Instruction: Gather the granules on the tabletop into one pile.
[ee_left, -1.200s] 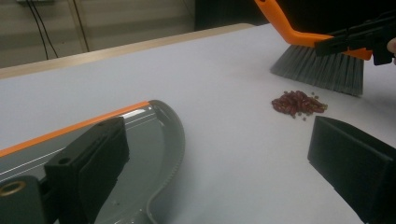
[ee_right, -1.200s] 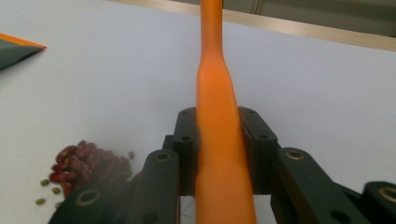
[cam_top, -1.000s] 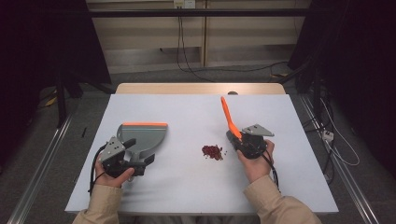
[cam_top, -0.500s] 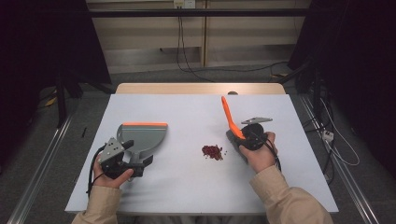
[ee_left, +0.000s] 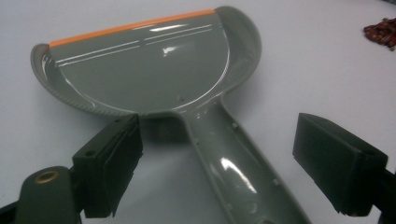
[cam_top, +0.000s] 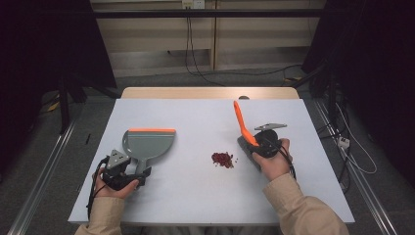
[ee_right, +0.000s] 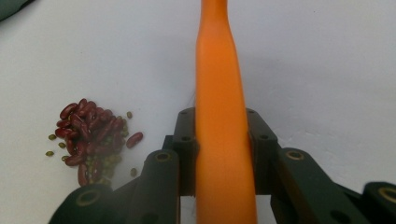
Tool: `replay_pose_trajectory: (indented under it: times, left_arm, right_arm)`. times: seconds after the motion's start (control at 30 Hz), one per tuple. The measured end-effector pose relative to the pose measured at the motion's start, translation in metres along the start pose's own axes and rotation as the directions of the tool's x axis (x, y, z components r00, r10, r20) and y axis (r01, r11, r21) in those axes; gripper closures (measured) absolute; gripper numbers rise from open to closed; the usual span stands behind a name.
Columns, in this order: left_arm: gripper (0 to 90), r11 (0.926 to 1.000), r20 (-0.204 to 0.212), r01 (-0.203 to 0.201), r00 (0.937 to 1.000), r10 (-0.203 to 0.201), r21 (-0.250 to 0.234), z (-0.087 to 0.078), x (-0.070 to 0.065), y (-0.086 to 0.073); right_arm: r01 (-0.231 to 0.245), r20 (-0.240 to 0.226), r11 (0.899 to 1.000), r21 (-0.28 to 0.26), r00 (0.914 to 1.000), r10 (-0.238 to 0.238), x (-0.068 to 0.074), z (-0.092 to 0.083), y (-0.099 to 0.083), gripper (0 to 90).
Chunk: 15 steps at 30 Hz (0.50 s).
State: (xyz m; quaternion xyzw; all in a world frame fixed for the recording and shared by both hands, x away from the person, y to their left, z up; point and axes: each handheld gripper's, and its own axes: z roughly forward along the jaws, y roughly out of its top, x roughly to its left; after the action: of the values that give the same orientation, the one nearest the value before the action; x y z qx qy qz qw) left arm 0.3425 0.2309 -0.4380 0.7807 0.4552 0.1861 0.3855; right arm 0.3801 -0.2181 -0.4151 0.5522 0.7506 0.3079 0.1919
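A grey dustpan [cam_top: 149, 143] with an orange lip lies flat on the white table [cam_top: 195, 115], at the left. Its handle [ee_left: 224, 154] runs between the jaws of my left gripper [cam_top: 140, 171] [ee_left: 219, 135]. Those jaws have just been closing, but both pads still stand apart from the handle. My right gripper [cam_top: 250, 147] [ee_right: 222, 126] is shut on the orange handle of a brush [cam_top: 241, 120] [ee_right: 219, 70], which slants up and away. A small heap of red beans [cam_top: 222, 159] [ee_right: 91, 135] mixed with green ones lies just left of the brush.
Bare white tabletop lies between the dustpan and the beans. A wooden strip [cam_top: 210, 93] edges the far side of the table. Cables [cam_top: 195, 63] trail over the floor behind it, and metal rails [cam_top: 44, 176] run along both sides.
The right hand has rolled slightly around the brush handle, so its grey top plate now looks flatter and sits higher. The left hand and the dustpan stay where they were.
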Motion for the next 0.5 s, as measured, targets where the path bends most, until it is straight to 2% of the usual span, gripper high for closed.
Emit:
replay_pose_trajectory:
  times: [0.17,0.5]
  left_arm:
    - [21.2,0.9990,-0.019,0.024,0.9996,-0.023,0.037,0.0039,0.0023,-0.0011]
    - [23.6,0.9946,-0.024,0.068,0.9975,-0.067,0.078,0.0099,0.0028,-0.0005]
  right_arm:
    - [0.006,0.008,1.000,-0.009,0.9999,-0.006,0.0015,0.0005,-0.0003,71.2]
    - [-0.001,0.002,1.000,-0.025,1.0000,0.001,0.0016,0.0003,-0.0016,71.3]
